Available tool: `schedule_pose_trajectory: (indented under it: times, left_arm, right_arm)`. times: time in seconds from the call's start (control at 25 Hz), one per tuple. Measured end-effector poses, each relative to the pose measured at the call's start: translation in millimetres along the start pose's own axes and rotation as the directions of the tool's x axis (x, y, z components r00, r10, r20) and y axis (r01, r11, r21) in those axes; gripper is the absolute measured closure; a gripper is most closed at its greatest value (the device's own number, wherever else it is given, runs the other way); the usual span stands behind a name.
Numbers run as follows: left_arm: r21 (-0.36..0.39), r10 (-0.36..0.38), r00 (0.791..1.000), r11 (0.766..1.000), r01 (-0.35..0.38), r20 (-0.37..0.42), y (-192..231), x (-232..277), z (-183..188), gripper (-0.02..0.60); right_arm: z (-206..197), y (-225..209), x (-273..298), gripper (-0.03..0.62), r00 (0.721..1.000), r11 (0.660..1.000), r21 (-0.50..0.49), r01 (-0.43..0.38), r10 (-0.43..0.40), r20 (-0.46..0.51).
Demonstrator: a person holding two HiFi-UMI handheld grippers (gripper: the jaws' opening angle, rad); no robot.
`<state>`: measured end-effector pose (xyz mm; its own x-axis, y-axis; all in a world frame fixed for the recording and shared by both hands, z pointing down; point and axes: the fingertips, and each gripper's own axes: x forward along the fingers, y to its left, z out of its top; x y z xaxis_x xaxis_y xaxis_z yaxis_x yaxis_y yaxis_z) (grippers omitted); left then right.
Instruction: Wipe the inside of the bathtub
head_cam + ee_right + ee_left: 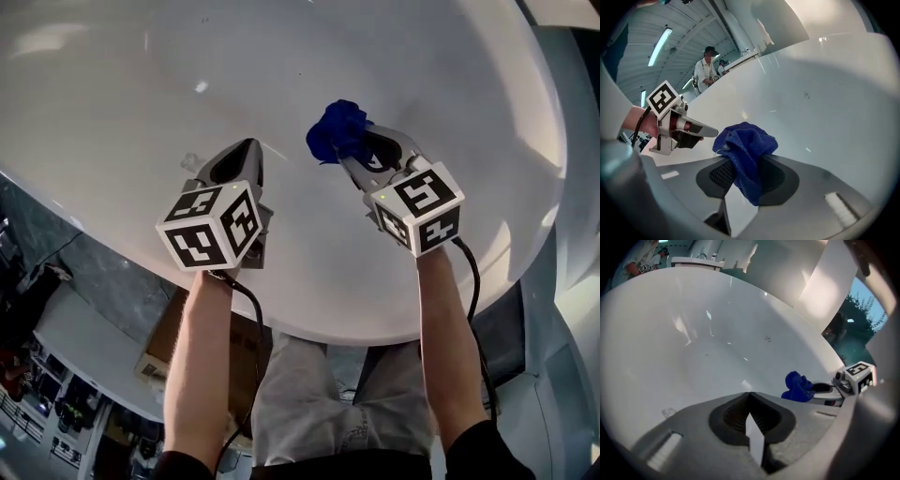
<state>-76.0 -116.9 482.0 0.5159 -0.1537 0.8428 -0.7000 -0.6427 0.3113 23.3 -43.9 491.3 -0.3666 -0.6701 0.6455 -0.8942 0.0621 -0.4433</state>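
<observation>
1. Head view: the white bathtub (pixel 281 66) fills the upper frame with its smooth, curved inside, and both grippers reach over its near rim into it.
2. The right gripper (pixel 349 142) has its jaws clamped on a bunched blue cloth (pixel 337 127). In the right gripper view the cloth is pinched between the ribbed pads. One fold hangs back toward the camera and the rest bulges past the tips.
3. The cloth sits over the bathtub's inner wall, well inside the rim. No view shows whether it touches the surface.
4. The left gripper (pixel 249 146) also points into the bathtub, level with the right one but apart from it. In the left gripper view its jaws meet at the tips with nothing between them, and white tub surface shows through the slit behind.
5. A few small dark specks (pixel 767 338) dot the bathtub's inner wall, farther in than the cloth.
6. Beyond the bathtub's far rim, the right gripper view shows a person (pixel 705 70) in a light top standing.
</observation>
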Motion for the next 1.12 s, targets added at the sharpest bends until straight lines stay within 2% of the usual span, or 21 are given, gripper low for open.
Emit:
schedule_pose_trajectory:
  times: [0.28,0.6,0.8,1.12]
  left_arm:
    - [-0.057,-0.017,0.999,0.998,0.015,-0.033,8.6,31.3,-12.0,0.577]
    - [0.006,-0.055,0.994,0.998,0.056,-0.097,16.4,60.3,-26.8,0.577]
    - [0.066,-0.046,0.987,0.996,0.057,-0.153,22.8,80.2,-41.3,0.577]
    - [0.102,-0.02,0.978,0.994,0.042,-0.208,27.6,93.7,-58.9,0.577]
  right_arm:
    - [-40.0,-20.2,32.5,0.461,0.999,0.999,0.047,-0.015,0.017,-0.041]
    - [-105.4,-13.3,80.9,0.461,0.983,0.996,0.053,-0.069,0.077,-0.166]
    - [-140.3,-17.4,102.9,0.461,0.962,0.996,0.041,-0.086,0.093,-0.256]
    - [-188.5,-12.6,128.8,0.462,0.905,0.991,-0.029,-0.127,0.104,-0.413]
